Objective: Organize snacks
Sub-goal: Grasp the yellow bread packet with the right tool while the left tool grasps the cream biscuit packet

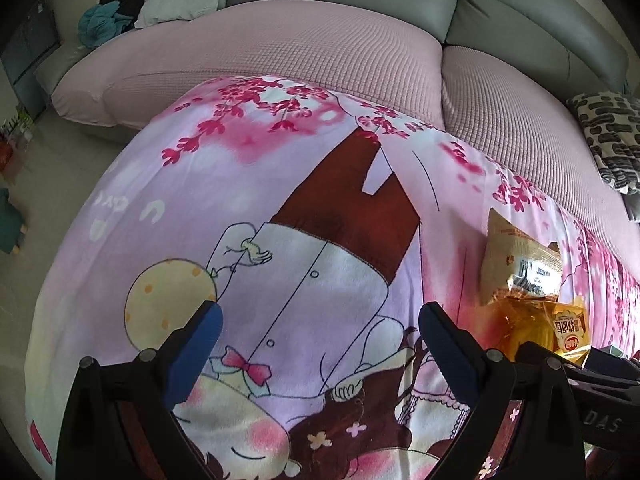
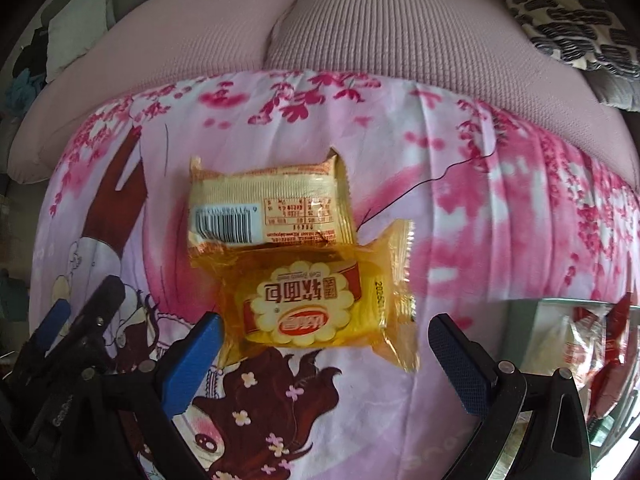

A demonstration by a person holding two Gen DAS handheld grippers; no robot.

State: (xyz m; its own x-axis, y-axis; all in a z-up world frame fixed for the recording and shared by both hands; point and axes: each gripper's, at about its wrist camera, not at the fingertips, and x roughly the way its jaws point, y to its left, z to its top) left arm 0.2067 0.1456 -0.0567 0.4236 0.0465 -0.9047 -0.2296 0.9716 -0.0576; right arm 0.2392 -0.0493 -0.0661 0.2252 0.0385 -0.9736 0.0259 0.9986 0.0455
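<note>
Two yellow bread snack packets lie on a pink cartoon-print cloth point(image 2: 480, 208). The nearer packet point(image 2: 316, 304) is face up with a red and white label. The farther packet point(image 2: 264, 204) is back side up with a barcode and overlaps it. My right gripper point(image 2: 324, 344) is open just before the nearer packet, empty. My left gripper point(image 1: 320, 332) is open and empty over bare cloth. In the left wrist view both packets lie at the right, the far one point(image 1: 516, 256) and the near one point(image 1: 560, 328).
A pink-covered sofa point(image 1: 320, 44) runs behind the cloth, with a patterned cushion point(image 2: 568, 16) at the right. A glass container point(image 2: 592, 352) with red-wrapped snacks stands at the right edge. The left gripper's fingers point(image 2: 56, 320) show at lower left in the right wrist view.
</note>
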